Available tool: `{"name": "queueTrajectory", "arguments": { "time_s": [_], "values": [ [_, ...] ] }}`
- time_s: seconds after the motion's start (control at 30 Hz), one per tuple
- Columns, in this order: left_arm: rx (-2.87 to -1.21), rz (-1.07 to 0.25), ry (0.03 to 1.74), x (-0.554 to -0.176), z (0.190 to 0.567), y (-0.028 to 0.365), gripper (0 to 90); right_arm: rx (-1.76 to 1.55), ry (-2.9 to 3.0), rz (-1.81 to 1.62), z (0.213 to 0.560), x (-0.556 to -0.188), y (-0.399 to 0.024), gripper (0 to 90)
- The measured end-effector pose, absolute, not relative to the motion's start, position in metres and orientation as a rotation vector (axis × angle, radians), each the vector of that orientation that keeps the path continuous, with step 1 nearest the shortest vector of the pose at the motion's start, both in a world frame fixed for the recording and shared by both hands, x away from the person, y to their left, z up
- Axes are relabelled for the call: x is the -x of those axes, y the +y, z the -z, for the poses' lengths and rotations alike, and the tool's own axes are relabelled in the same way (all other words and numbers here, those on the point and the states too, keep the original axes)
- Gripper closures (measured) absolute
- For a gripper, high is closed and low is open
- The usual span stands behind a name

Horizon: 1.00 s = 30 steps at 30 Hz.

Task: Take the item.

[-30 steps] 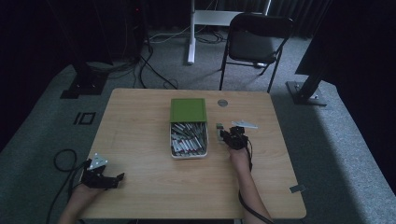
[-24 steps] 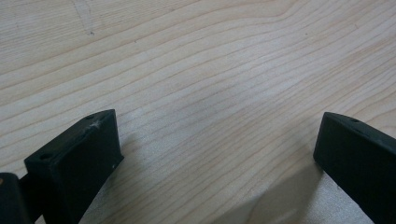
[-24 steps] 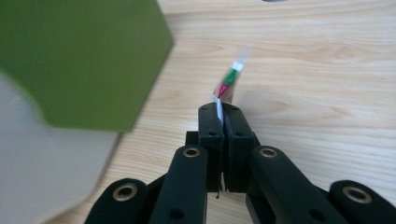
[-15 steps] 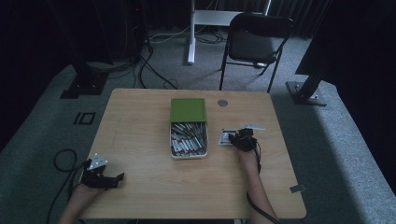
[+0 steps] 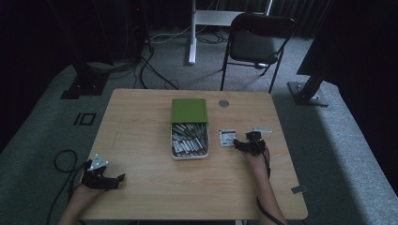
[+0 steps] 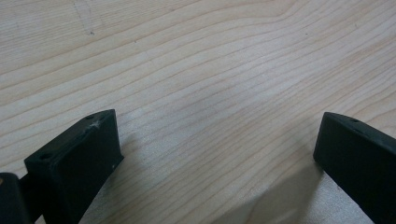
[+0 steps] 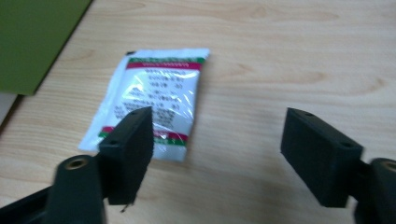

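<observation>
Right tongs [image 7: 217, 149], jaws spread and empty, sit just right of a small white printed plastic sachet [image 7: 152, 105] lying flat on the pale wooden surface [image 7: 289, 56], centre-left of frame, long axis pointing away. Left tongs [image 5: 101, 178], also spread and empty, rest far away at lower left.

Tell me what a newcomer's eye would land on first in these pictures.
First, the white tray of small packets at the table's middle, its green lid lying at the far end. Next, a single white packet with red and green print, flat on the wood just right of the tray, with the right gripper open beside it. The left gripper rests open at the near left corner.
</observation>
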State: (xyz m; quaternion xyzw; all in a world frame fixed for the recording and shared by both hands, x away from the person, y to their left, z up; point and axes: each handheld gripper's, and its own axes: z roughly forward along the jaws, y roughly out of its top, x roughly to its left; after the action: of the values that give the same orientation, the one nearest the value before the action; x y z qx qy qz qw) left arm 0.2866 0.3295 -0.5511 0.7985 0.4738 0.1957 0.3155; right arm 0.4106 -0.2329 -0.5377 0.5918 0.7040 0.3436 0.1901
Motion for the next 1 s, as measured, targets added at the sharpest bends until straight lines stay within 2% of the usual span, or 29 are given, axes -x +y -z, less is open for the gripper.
{"name": "queueTrajectory", "arguments": {
  "time_s": [0.43,1.0],
  "values": [
    [-2.104,-0.516,1.248,-0.287,0.551,0.330,1.4,-1.708,1.937,-0.934,0.540,-0.392,-0.262,14.2],
    [-2.104,-0.516,1.247,-0.287,0.551,0.330,1.4,-1.694,1.796,-0.938,0.543,-0.350,-0.290,12.8]
  ]
}}
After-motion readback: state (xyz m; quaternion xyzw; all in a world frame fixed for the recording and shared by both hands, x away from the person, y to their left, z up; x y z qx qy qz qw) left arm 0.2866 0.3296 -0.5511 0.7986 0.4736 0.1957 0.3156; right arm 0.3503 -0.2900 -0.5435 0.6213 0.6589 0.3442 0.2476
